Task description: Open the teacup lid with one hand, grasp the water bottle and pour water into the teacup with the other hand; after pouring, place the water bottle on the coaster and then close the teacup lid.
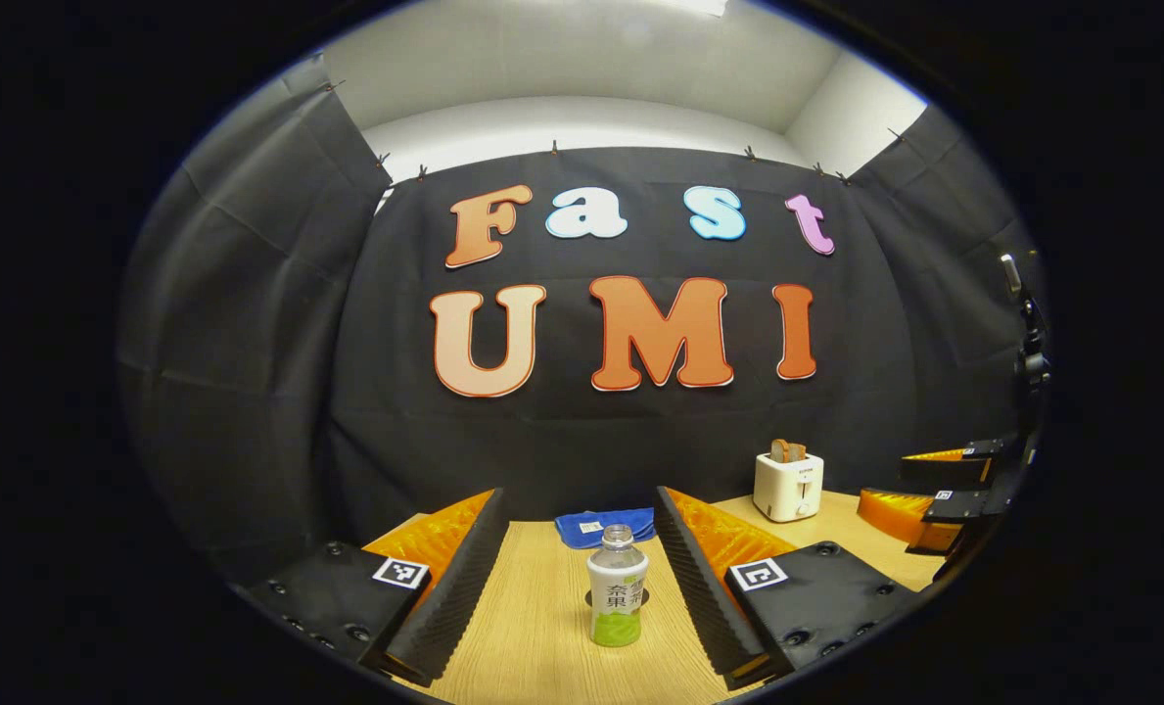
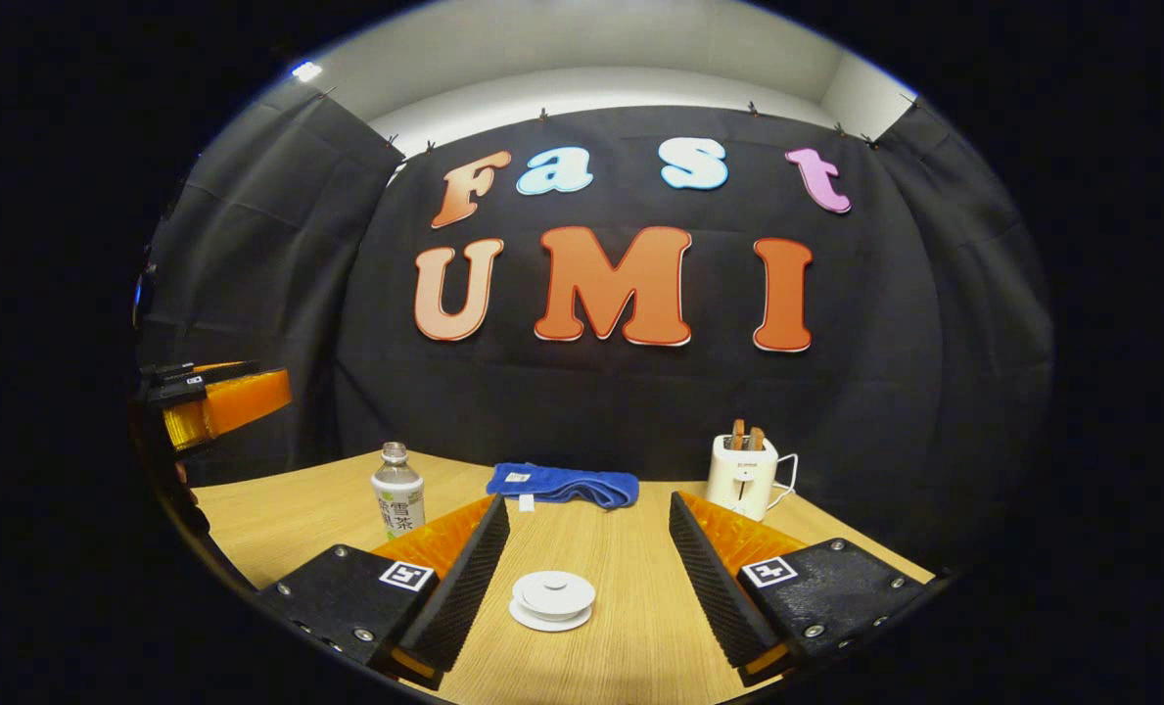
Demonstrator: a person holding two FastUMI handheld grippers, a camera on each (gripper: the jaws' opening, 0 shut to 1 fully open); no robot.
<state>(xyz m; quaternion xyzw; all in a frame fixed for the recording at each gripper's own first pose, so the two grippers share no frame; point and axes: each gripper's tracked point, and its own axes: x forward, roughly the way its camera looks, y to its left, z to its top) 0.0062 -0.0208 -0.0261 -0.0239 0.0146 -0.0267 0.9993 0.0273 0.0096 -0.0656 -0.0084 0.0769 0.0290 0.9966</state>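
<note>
A clear water bottle with a white and green label stands upright on the wooden table, between the fingers of my left gripper, which is open and not touching it. A dark round coaster peeks out from just behind the bottle. In the right gripper view the white teacup sits low with its knobbed lid on, between the fingers of my open right gripper. The bottle stands off to its left.
A folded blue towel lies at the back of the table by the black cloth wall. A white toaster with bread in its slots stands back right. The other gripper hangs at each view's edge, the right gripper and the left gripper.
</note>
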